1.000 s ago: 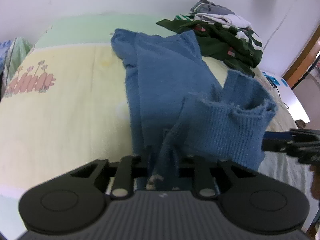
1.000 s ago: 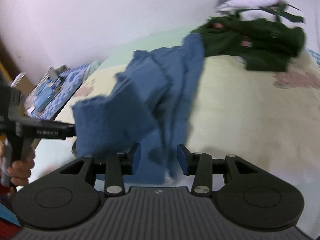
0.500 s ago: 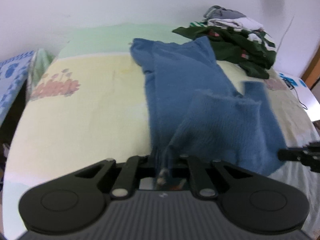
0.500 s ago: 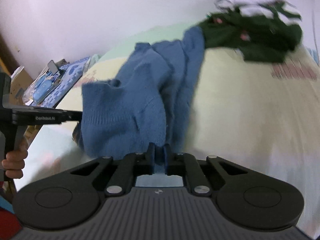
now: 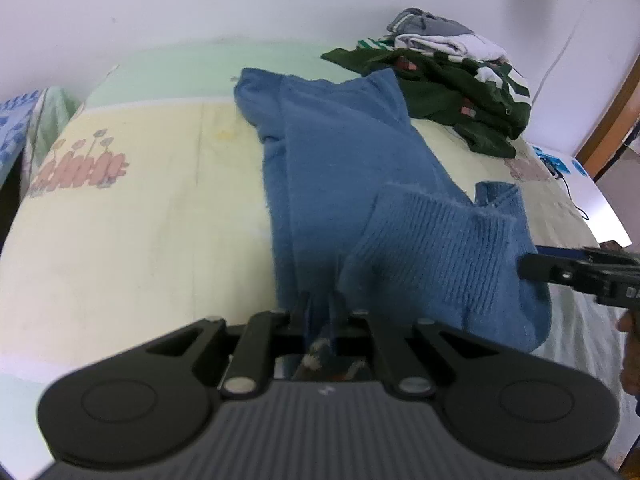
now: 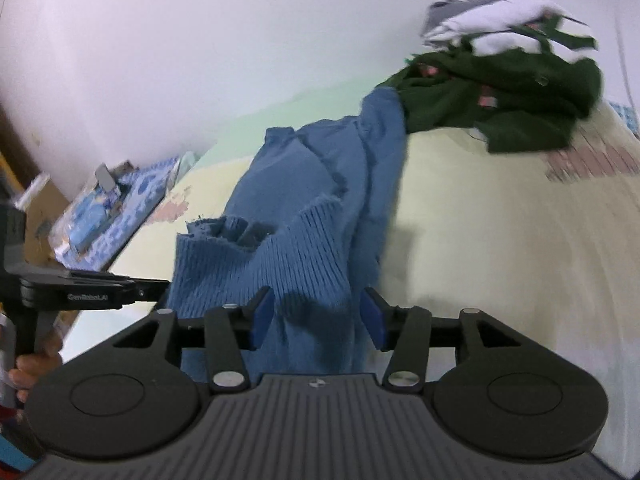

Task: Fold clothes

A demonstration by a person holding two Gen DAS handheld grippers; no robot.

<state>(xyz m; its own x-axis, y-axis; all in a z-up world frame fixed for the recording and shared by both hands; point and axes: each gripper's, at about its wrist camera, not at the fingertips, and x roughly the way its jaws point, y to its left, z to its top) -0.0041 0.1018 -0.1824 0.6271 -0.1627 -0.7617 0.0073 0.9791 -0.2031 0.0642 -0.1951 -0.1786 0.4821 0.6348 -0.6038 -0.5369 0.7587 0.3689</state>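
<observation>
Left wrist view: the left gripper (image 5: 320, 312) pinches the sweater (image 5: 344, 168) hem at the bed's (image 5: 140, 220) near edge. The right gripper (image 6: 316, 318) is opening, cloth loose between its pads; the sweater lies lengthwise toward the far pile (image 5: 452, 68). With one hold, the hem may sag and skew the fold.

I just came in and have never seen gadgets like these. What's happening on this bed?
A person is folding clothes with a hand-held two-finger tool in each hand. The left tool is clamped shut on the near edge of a blue knit sweater lying lengthwise on the bed, its ribbed hem turned over on top. The right tool is opening, with sweater fabric between its pads but not pinched. A pile of dark green and white clothes waits at the far end.
</observation>
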